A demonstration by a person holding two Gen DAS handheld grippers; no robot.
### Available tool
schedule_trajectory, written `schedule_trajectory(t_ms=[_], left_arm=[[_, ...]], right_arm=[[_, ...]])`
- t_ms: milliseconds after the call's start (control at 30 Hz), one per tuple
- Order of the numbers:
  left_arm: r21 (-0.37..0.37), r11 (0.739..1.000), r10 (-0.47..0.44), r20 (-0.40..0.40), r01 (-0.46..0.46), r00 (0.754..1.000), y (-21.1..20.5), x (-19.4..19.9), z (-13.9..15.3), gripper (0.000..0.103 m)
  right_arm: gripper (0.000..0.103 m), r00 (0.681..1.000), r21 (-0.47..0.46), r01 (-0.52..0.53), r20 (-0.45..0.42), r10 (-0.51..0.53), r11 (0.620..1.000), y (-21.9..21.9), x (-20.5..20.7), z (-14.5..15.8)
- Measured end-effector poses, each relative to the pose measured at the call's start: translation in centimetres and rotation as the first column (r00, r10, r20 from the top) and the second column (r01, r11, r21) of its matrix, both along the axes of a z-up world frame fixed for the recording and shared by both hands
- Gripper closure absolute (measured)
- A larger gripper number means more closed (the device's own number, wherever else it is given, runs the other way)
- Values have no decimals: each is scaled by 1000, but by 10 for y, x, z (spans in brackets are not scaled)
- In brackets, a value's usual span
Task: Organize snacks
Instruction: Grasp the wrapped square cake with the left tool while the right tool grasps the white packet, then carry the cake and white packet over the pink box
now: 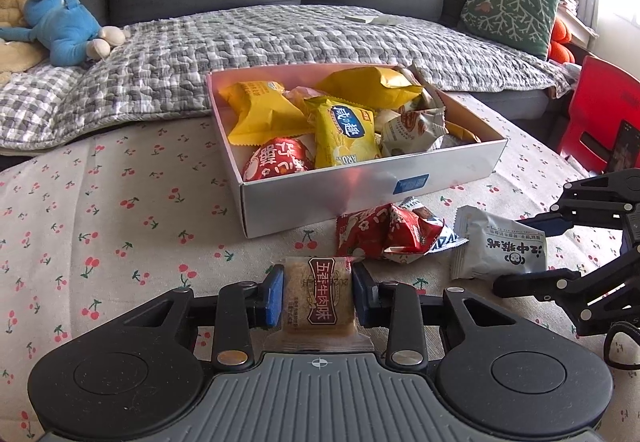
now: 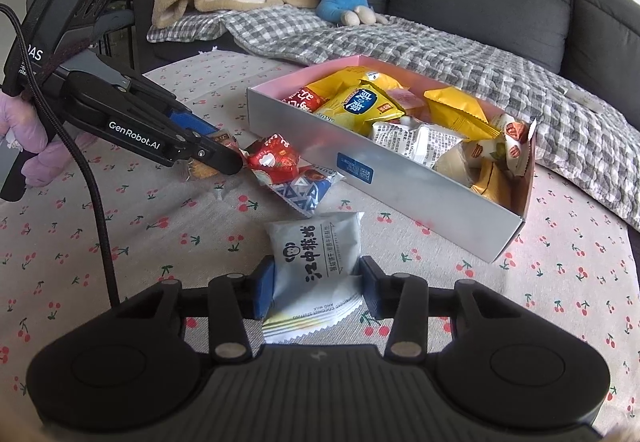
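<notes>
Left claw (image 1: pixel 318 296): matte black linkage arms, silver pivot screws, blue finger pads (image 1: pixel 275 296), ribbed grey housing between two round black discs, small crosshair mark at centre. Right claw (image 2: pixel 318 292): same build. From the right wrist view, the left unit's side reads "GenRobot.AI" in white; braided black cable (image 2: pixel 94 210) trails off; lilac sleeve (image 2: pixel 28 134) behind.

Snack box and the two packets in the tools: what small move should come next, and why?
Probably lift both packets and carry them over the box. The left tool pinches the beef-flavour cake, the right tool straddles the grey biscuit packet, and both packets still lie on the cloth.
</notes>
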State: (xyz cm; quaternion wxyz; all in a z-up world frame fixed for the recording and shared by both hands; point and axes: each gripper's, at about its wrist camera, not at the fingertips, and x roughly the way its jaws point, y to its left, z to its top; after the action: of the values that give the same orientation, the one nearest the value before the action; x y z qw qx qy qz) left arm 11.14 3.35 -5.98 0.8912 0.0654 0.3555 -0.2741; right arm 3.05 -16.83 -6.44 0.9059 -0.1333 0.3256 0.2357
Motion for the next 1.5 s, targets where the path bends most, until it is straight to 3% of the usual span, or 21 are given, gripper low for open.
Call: schedule_trajectory(t_ms=[500,667,1000,1500], left_arm=[[-47,999,23,48,-20,999,4,-8,33,71],[-60,998,21,78,-17,997,-1,-7,45,71],[-66,996,72,88,-66,994,-14,29,55,71],[-100,991,96,43,-92,994,-64,94,59,71]], right_arm=[[62,995,85,62,76,-69,994,-17,-3,34],[62,986,116,131,88,-142,985,-29,10,44],[62,956,103,271,90,-280,957,-41,43,52],[62,936,105,349,12,-352,931,-40,83,47]])
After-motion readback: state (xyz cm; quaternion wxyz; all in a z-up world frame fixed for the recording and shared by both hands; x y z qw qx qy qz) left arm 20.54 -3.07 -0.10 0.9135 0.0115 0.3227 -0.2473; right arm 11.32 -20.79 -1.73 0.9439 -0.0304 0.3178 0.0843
